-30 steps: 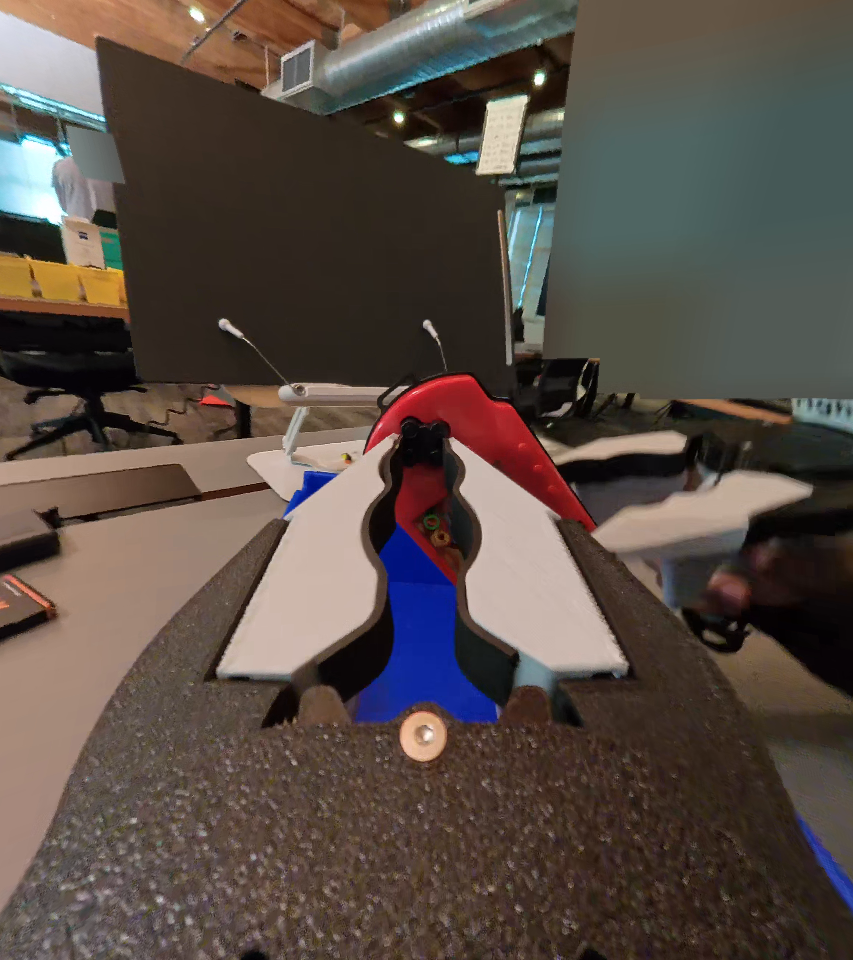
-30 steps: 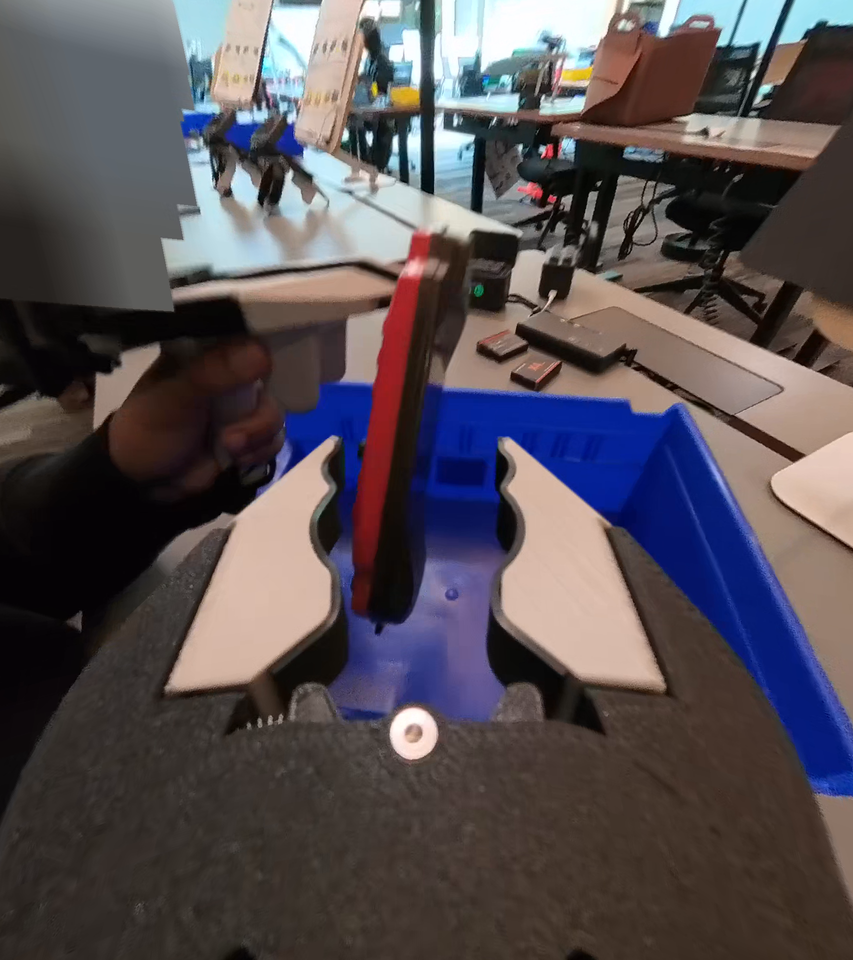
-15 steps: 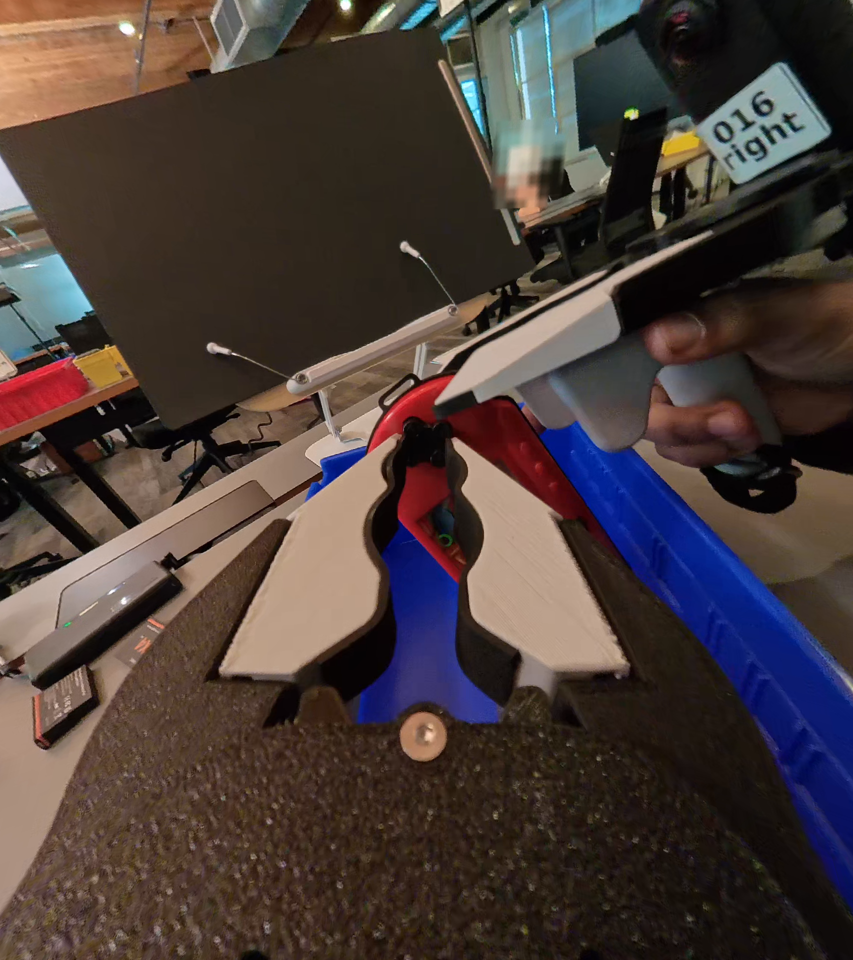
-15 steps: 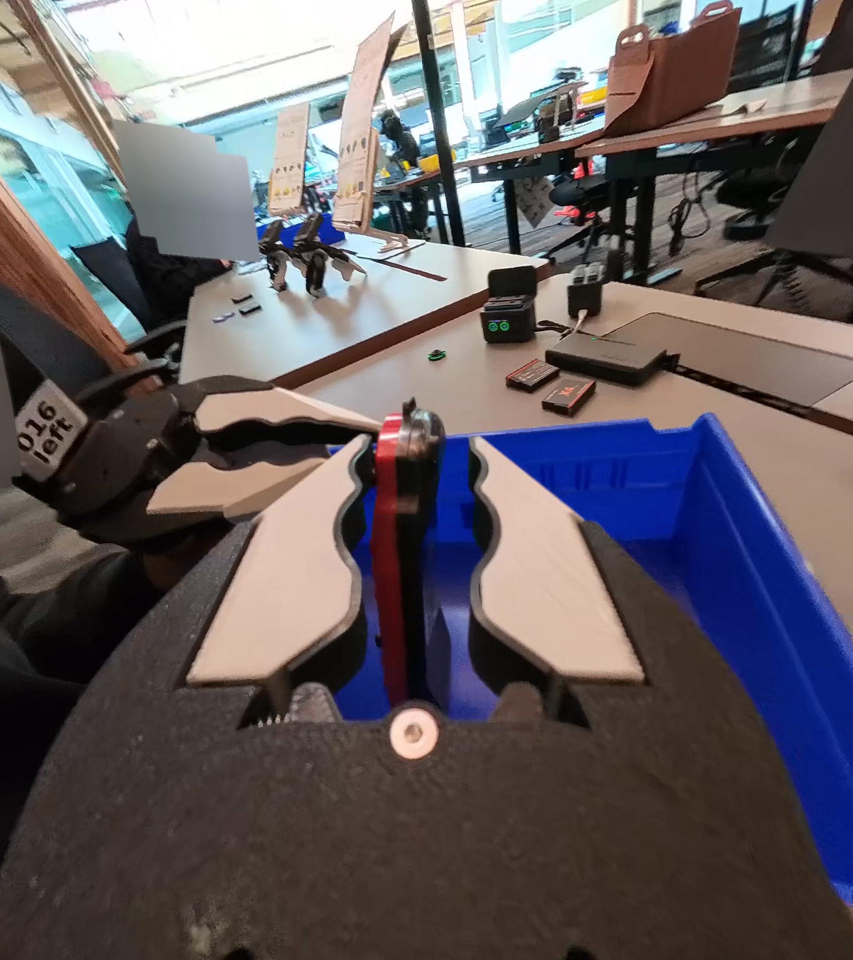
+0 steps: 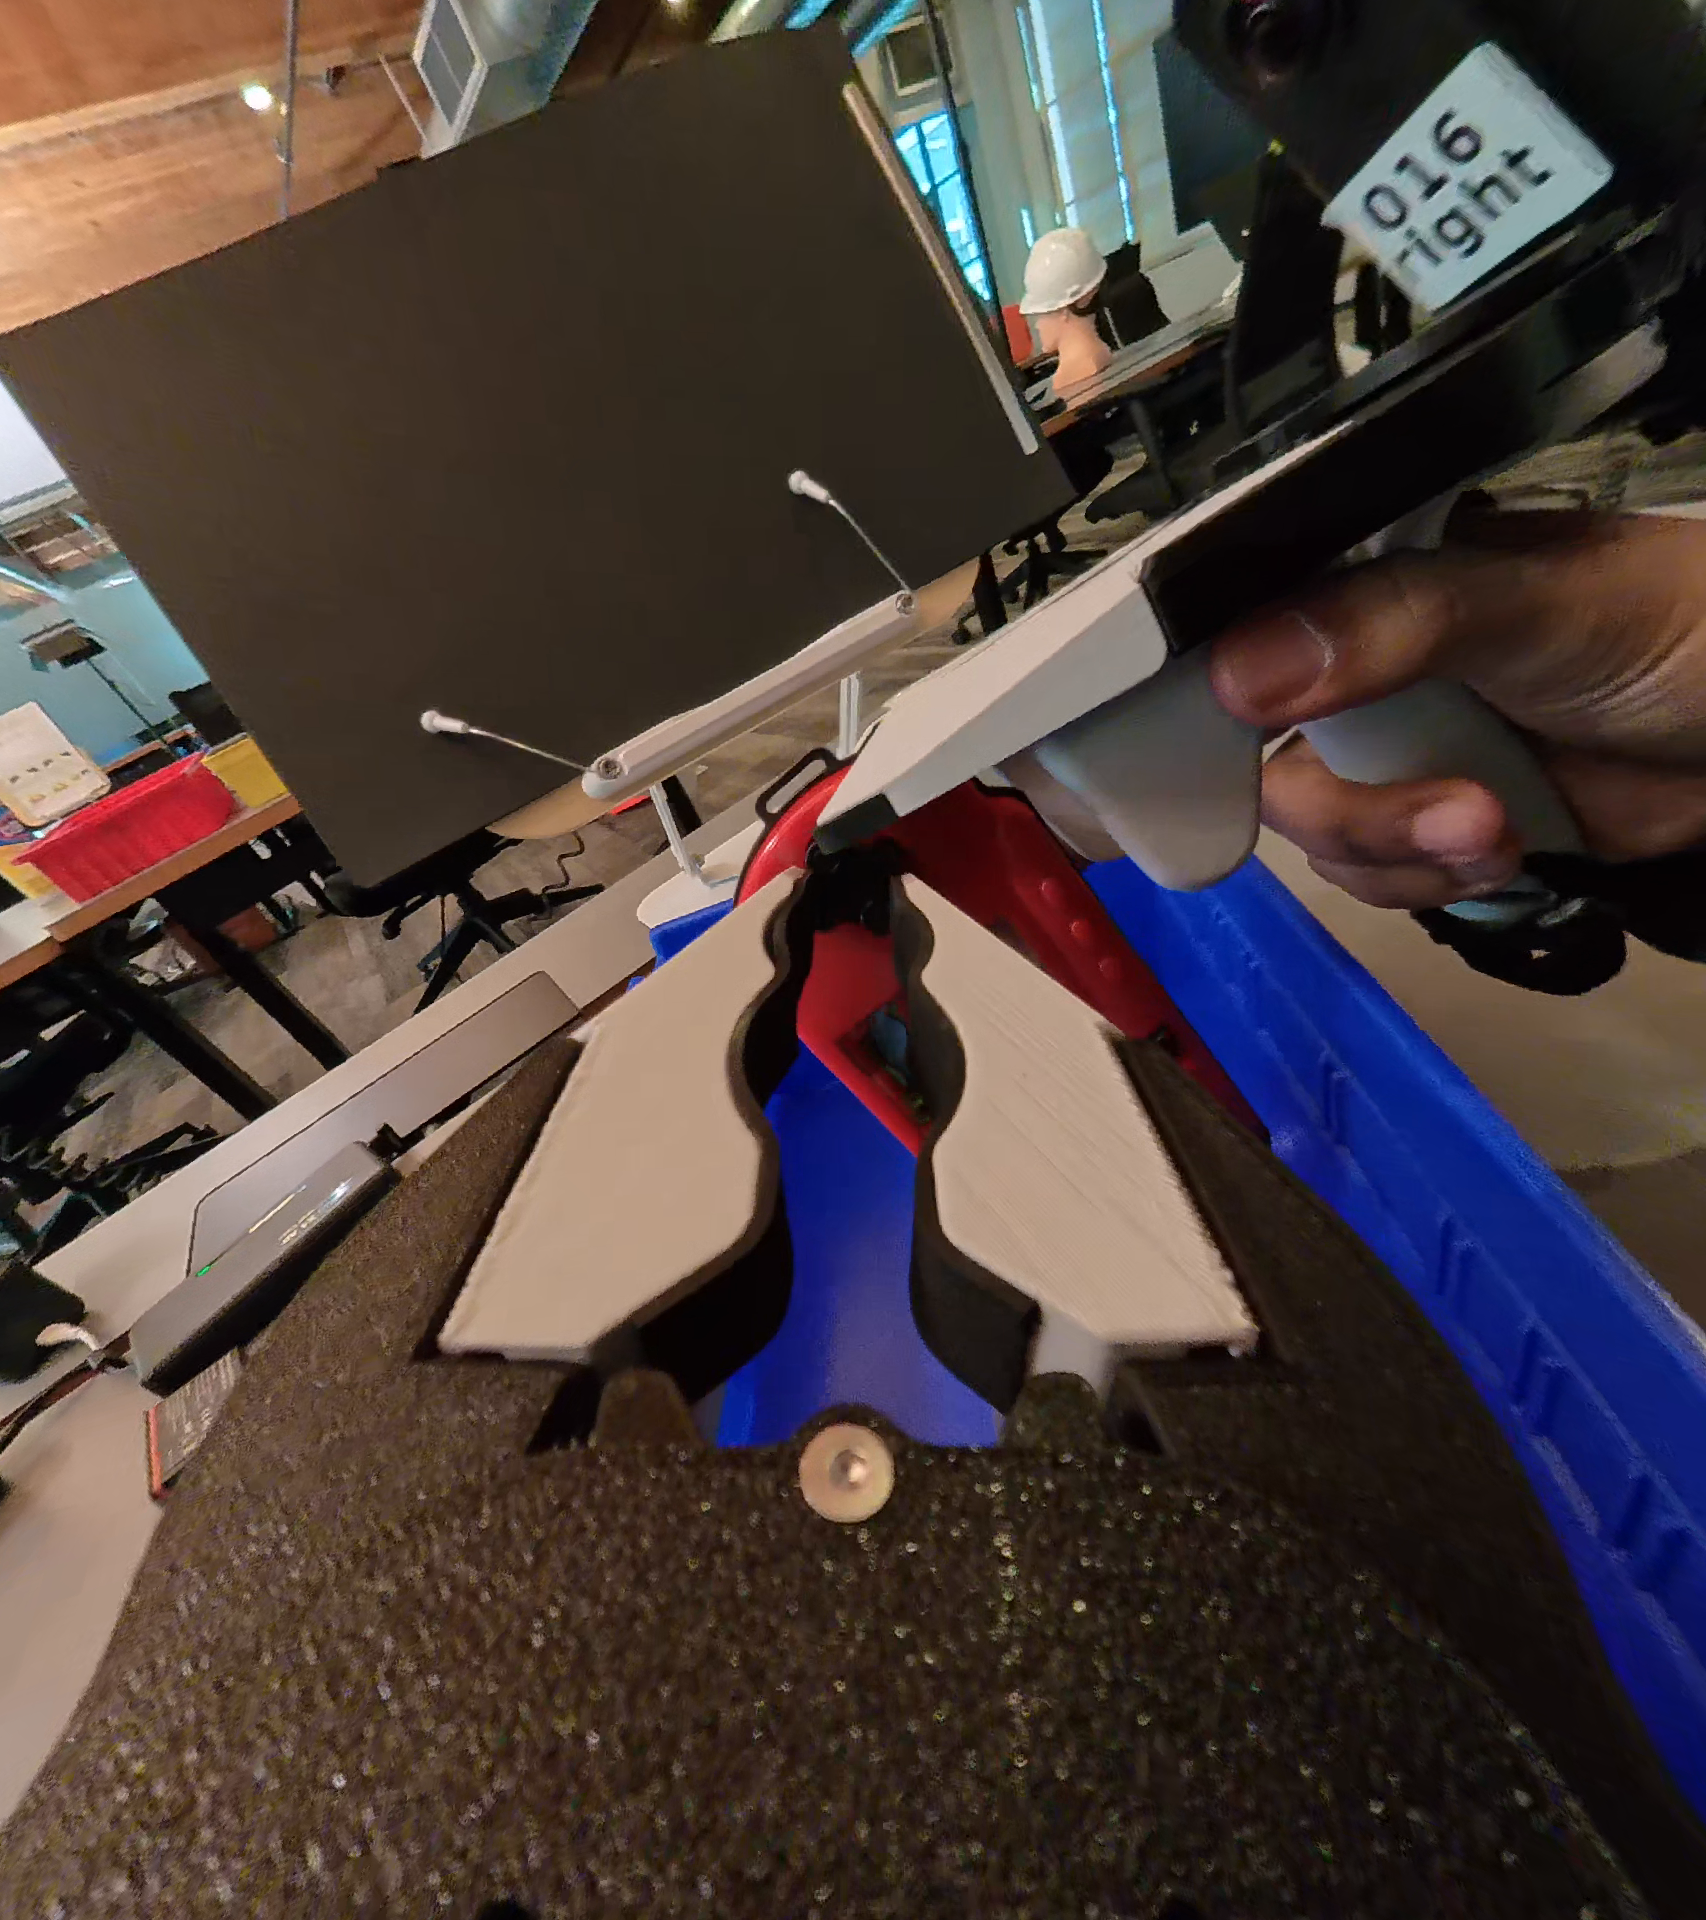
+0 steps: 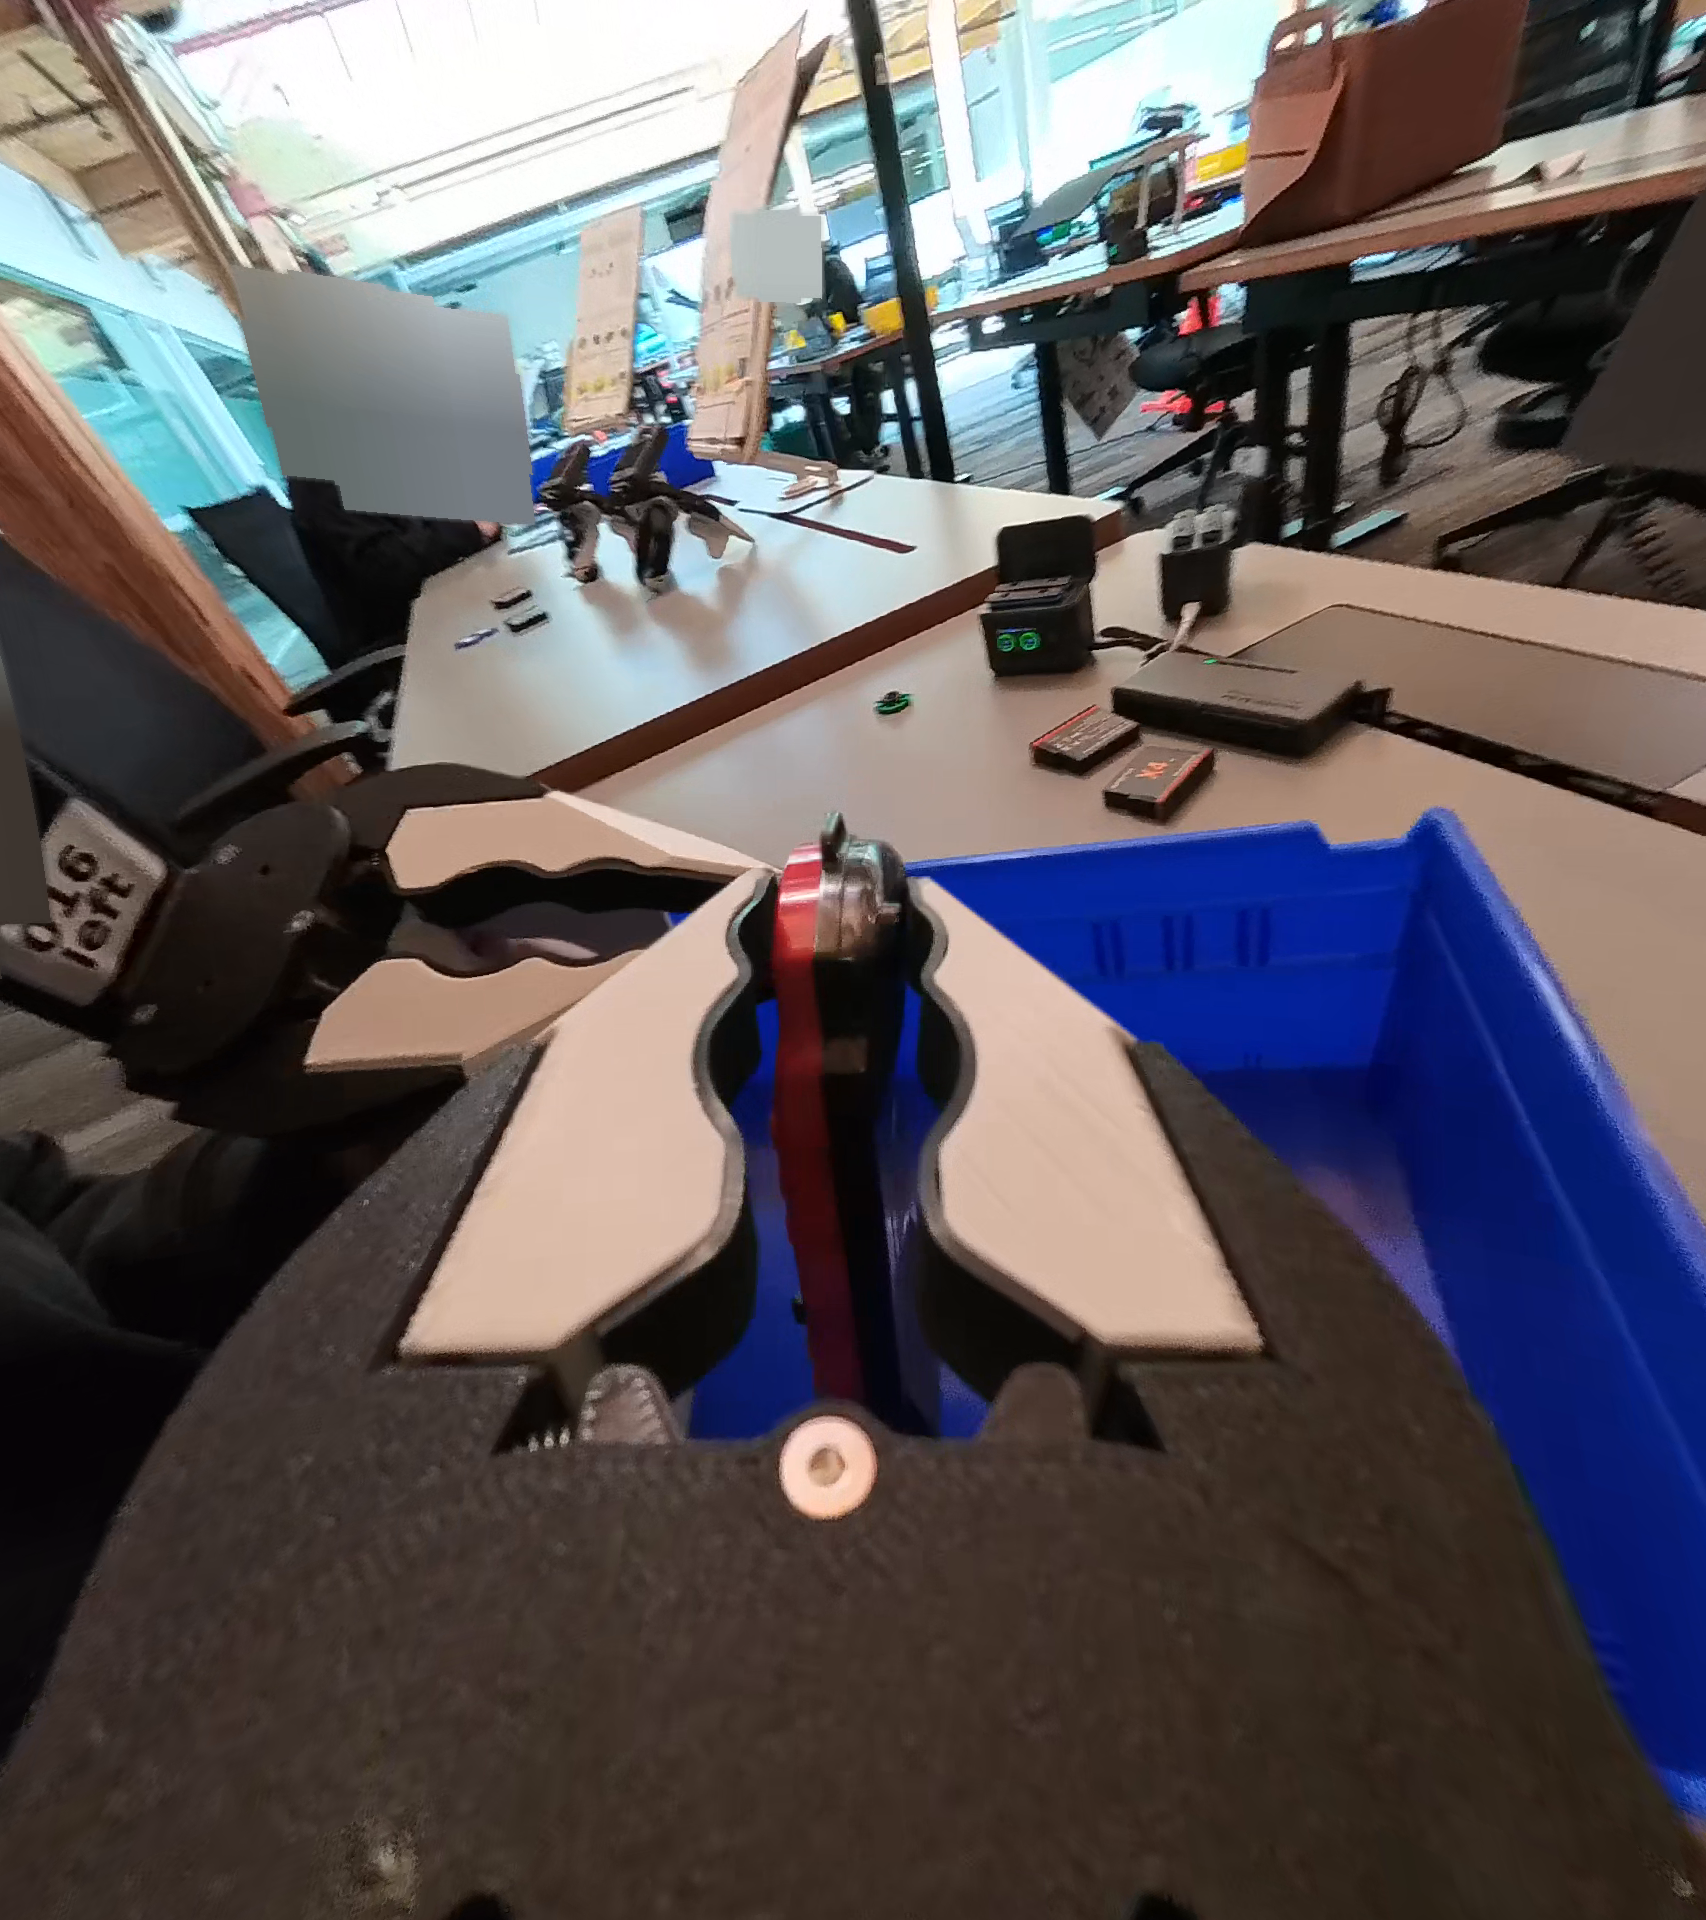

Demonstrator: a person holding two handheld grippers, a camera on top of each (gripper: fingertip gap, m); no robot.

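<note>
A flat red and black tool point(image 5: 1025, 904) stands on edge over a blue bin point(image 5: 1451, 1299). My left gripper point(image 5: 849, 883) is shut on the tool's black knob at its top end. My right gripper point(image 6: 833, 899) is shut on the same tool point(image 6: 797, 1091), which runs lengthwise between its fingers. In the left wrist view a right finger point(image 5: 1015, 717) reaches in from the right, with a hand on the grip. In the right wrist view the left gripper's fingers point(image 6: 516, 842) come in from the left and meet the tool's top. The tool's lower part is hidden.
The blue bin point(image 6: 1348, 935) sits on a grey table. Behind it lie two small battery packs point(image 6: 1155, 774), a flat black box point(image 6: 1233, 707), a charger point(image 6: 1036, 613) and a grey mat point(image 6: 1555, 707). A black board point(image 5: 516, 468) and a white stand point(image 5: 755, 696) stand beyond. Both grippers' tips are close together, under 4 cm apart.
My right gripper has closed from open onto the red tool. Both grippers have tilted and drawn together over the bin; the left has kept its hold.
</note>
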